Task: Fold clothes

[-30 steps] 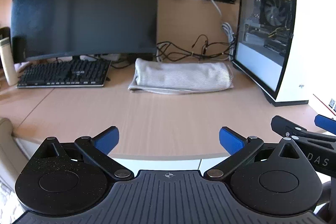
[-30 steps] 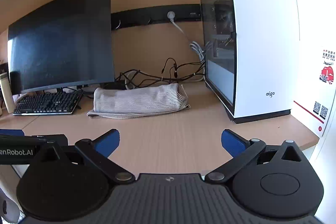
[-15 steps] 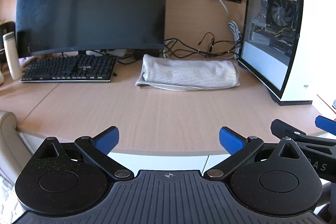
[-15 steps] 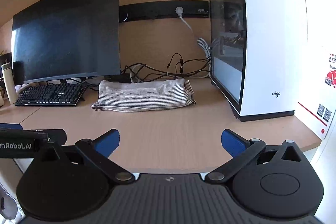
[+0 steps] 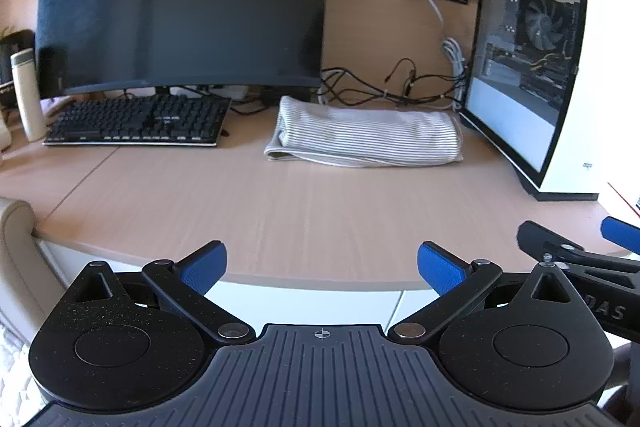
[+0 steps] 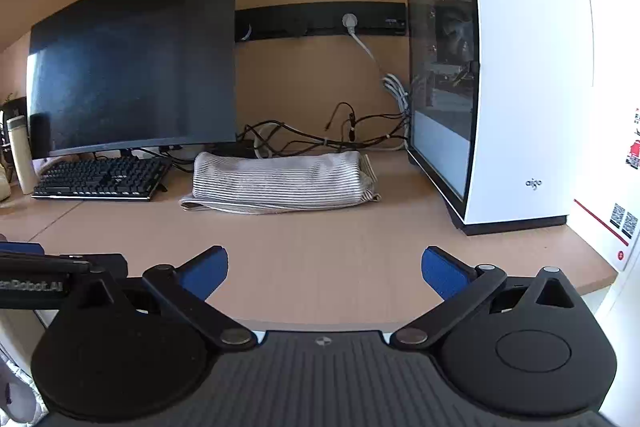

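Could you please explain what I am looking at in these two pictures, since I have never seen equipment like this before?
There is no robot arm here: a person holds a hand tool in each hand, each ending in a two-finger claw with blue pads. A wide-angle camera sits on each tool and looks forward along its fingers, so the black shapes at the bottom are the tool itself.

One picture comes from the left claw, the other from the right claw. Both are open and hold nothing, hanging near the front edge of the desk.

On the desk lies a folded striped cloth, between a keyboard and a white computer case. A dark monitor stands behind, with cables along the wall and a pale bottle far left.
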The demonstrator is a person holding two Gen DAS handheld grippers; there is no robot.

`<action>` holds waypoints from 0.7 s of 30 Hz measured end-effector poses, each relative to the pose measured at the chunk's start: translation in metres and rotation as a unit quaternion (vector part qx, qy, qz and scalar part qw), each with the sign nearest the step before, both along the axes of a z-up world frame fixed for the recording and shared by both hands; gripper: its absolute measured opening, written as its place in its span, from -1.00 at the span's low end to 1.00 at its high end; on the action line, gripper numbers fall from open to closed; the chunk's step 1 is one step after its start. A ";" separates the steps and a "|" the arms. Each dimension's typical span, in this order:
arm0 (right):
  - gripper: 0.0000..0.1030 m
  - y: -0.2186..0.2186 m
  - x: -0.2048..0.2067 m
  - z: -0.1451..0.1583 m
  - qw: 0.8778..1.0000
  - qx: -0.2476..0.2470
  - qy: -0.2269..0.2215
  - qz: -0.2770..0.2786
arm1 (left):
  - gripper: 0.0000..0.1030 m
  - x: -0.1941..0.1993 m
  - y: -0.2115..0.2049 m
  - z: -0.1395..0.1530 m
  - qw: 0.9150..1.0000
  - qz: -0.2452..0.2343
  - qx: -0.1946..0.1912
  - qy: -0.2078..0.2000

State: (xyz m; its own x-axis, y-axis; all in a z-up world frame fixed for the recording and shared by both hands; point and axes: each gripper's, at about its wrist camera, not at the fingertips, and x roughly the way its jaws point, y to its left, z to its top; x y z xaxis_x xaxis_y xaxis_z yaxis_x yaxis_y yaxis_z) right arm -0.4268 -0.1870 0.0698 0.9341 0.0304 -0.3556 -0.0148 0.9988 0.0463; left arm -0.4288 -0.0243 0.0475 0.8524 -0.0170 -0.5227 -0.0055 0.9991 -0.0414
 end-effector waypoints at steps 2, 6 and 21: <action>1.00 0.002 -0.001 0.001 1.000 -0.005 -0.006 0.005 | 1.00 0.002 0.002 -0.001 1.000 0.007 -0.007 0.003; 1.00 0.004 0.001 0.001 1.000 -0.020 -0.013 0.003 | 1.00 0.008 0.000 -0.003 0.999 0.019 -0.013 0.022; 1.00 0.000 0.010 -0.002 1.000 0.004 0.000 0.014 | 1.00 0.005 -0.004 -0.001 0.999 0.015 0.029 0.001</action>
